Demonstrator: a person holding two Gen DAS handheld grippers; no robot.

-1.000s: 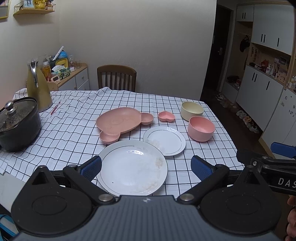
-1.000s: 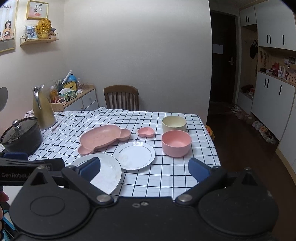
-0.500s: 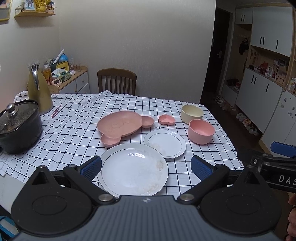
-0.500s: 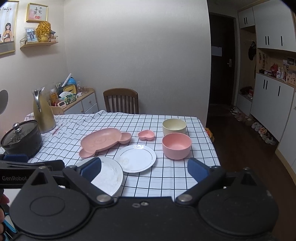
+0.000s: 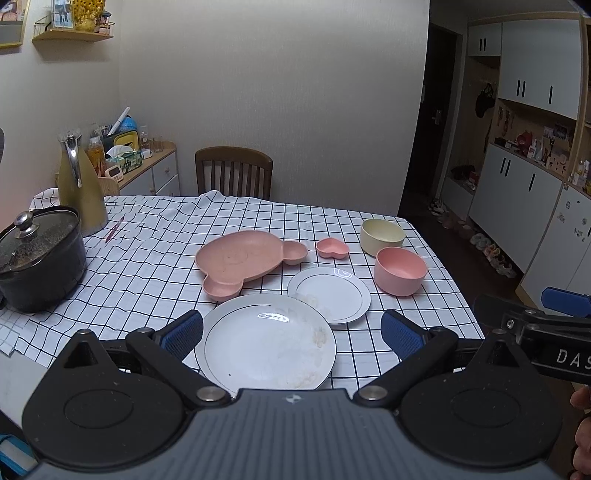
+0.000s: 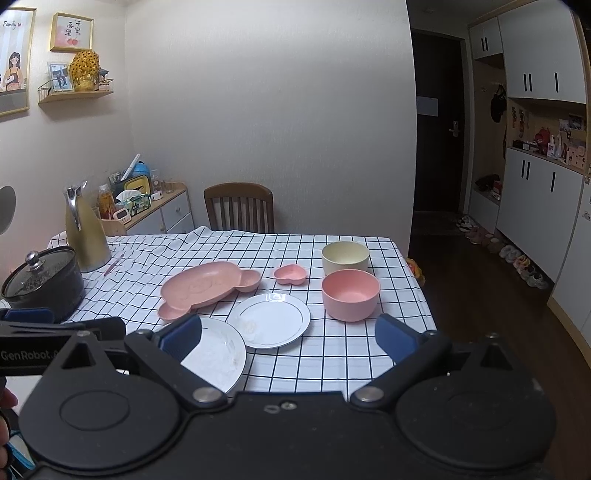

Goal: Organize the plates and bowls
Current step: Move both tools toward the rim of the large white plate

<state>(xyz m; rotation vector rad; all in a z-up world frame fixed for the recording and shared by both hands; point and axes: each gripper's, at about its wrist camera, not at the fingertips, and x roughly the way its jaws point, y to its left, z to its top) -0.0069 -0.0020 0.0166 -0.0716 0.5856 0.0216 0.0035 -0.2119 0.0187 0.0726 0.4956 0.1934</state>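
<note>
Between the wide-spread fingers of our left gripper (image 5: 291,330) lies the large white plate (image 5: 267,341), presumably first pickup; our right gripper (image 6: 288,338) hangs equally wide, holding nothing.

Table (image 5: 424,317) under checked cloth (image 5: 155,258)

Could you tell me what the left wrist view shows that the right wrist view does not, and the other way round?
Only the left wrist view shows the whole large white plate and the right gripper at its edge. Only the right wrist view shows the framed wall pictures and the left gripper at its edge. Both show the pink bowl, cream bowl, small white plate, bear-shaped pink plate and black pot.
</note>
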